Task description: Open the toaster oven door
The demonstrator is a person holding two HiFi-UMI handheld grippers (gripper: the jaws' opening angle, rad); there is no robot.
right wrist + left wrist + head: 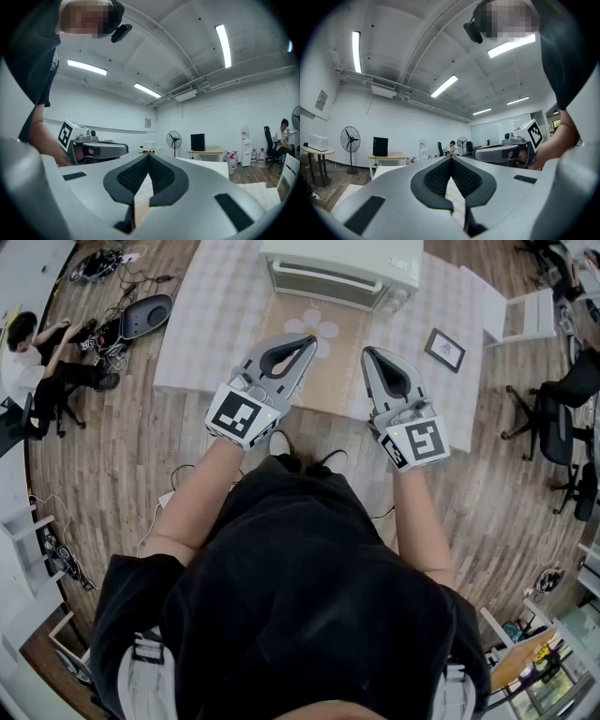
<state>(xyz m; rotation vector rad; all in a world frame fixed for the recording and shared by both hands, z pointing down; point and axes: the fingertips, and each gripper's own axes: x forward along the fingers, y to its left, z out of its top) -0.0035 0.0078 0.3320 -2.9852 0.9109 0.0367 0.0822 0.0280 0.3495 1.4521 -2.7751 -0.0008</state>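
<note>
The pale toaster oven (342,273) stands at the far side of the table (211,315), its door closed and its long handle (323,277) facing me. In the head view both grippers hover level over the table's near half, short of the oven and apart from it. My left gripper (305,345) is shut with nothing between its tips. My right gripper (368,354) is likewise shut and empty. In the left gripper view the left gripper (450,158) has its jaws met at the tip, and the right gripper (501,152) shows beside it. The right gripper view shows the right gripper (148,155) closed, with the left gripper (101,150) at its left.
A flower-shaped mat (314,329) lies in front of the oven, and a small framed picture (444,349) lies at its right. A white chair (525,315) and black office chairs (562,399) stand at the right. A person (37,362) sits among cables at the left.
</note>
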